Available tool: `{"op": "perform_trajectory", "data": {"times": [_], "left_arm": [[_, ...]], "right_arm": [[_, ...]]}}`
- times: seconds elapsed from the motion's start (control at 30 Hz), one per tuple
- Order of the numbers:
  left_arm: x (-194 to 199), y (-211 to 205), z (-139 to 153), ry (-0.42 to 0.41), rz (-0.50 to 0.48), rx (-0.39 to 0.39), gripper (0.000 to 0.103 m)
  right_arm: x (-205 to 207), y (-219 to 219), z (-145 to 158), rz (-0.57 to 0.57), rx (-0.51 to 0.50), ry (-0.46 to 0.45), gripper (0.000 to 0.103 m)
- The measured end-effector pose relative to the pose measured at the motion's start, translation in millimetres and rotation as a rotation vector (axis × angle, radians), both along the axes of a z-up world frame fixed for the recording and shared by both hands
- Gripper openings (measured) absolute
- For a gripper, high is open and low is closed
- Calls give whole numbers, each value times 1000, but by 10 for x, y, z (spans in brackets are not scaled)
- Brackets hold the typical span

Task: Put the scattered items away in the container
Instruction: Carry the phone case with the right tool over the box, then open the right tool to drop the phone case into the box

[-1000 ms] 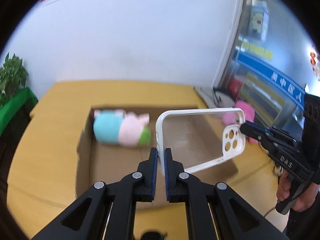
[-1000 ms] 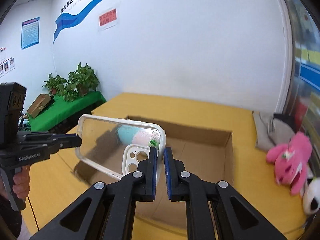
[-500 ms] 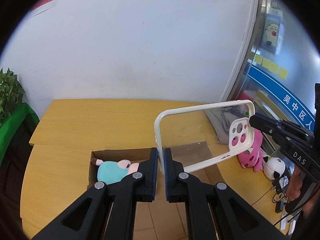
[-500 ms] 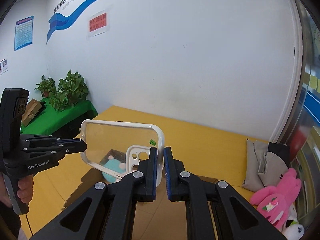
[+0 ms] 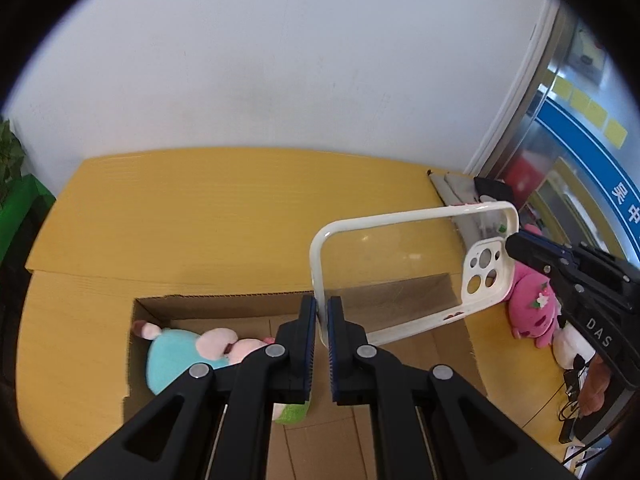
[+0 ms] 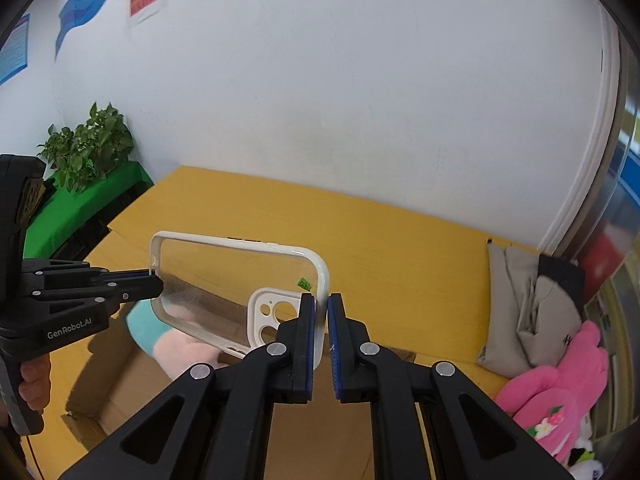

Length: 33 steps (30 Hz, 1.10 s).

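A clear phone case with a white rim [image 5: 412, 268] hangs in the air above an open cardboard box [image 5: 208, 304]. My left gripper [image 5: 322, 312] is shut on the case's plain end. My right gripper [image 6: 322, 312] is shut on its camera-cutout end [image 6: 268, 312]. The right gripper's fingertips show at the case's far end in the left wrist view [image 5: 520, 248], the left gripper's in the right wrist view [image 6: 152, 280]. A teal and pink plush toy [image 5: 180, 354] lies in the box's left end; it also shows under the case in the right wrist view [image 6: 160, 340].
The box stands on a yellow table [image 5: 200, 216] against a white wall. A pink plush [image 6: 560, 392] and a white plush [image 5: 572, 350] lie at the table's right end beside grey folded cloth [image 6: 528, 312]. Potted plants [image 6: 88, 148] stand on a green stand at the left.
Both grippers rose with the case a second ago, then tipped back down; the box and the plush in it sit larger and closer in view now. Both stay shut on the case.
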<state>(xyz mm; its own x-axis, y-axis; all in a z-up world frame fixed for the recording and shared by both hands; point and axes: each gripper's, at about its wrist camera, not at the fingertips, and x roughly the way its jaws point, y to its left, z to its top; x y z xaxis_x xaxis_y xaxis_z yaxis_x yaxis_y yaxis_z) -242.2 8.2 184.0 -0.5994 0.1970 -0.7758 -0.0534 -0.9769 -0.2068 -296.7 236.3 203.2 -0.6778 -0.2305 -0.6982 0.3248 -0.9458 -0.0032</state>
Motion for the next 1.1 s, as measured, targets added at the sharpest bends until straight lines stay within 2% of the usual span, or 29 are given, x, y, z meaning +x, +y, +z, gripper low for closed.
{"op": "perform_trajectory", "data": {"times": [0.2,0.33,0.47,0.63,0.73,0.97,1.1], "left_arm": [[-250,153,-527,-87,-12,-11,5],[-374,266,-884,-141,-32,-14,5],[-446,343,-1271,-207,-49,-12,5],[-483,376,-1554,-261,-55,-36,5],[-493,428,-1564,-263,-66,-77,5],[-474,563,-1649,-275,-74,-201,6],[-481,592,-1639,-245,-46,-227,6]], "right_arm": [[-274,220,-773,-52,-34,-134,7],[-375,352,-1192,-83,-17,-197,7],[-438,424,-1487,-102,-5,-256,7],[-475,347,-1833,-113,68,-318,7],[-493,297,-1939,-124,105,-326,7],[-484,253,-1966,-148,138,-318,7],[-480,243,-1939,-148,137,-305,10]]}}
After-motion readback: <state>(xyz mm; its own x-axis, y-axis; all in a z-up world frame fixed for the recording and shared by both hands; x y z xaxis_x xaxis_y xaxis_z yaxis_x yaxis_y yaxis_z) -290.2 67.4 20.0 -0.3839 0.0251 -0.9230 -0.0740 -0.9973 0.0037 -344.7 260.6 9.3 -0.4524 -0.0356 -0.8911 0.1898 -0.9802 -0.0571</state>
